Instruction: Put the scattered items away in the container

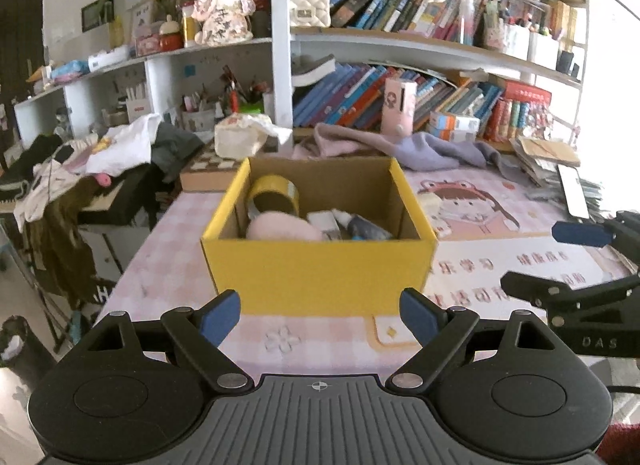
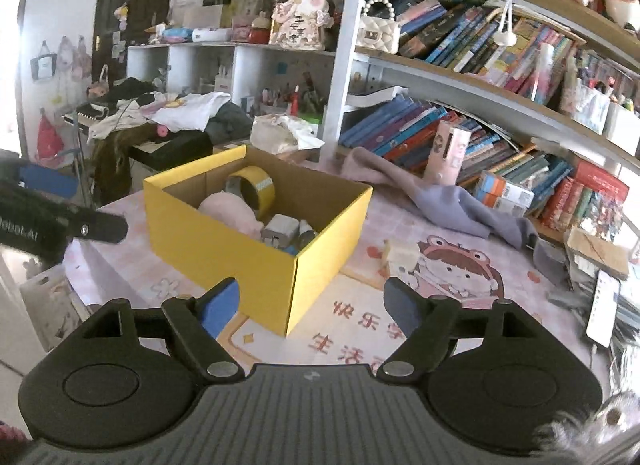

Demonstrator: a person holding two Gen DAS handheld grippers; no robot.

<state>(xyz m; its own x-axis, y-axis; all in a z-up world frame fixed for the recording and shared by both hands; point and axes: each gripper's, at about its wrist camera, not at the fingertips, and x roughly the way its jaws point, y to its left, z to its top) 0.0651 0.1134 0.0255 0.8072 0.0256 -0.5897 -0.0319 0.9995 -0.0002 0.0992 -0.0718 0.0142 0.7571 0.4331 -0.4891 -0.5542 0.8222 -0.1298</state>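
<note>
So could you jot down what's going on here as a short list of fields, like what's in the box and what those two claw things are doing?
container: yellow cardboard box, open top, on the pink desk mat
inside the box: yellow tape roll, pink soft item, white charger, a few small things too unclear to name
left gripper: open, holding nothing, facing the box
right gripper: open, holding nothing, near the box corner
still outside: small pale item on the mat right of the box
</note>
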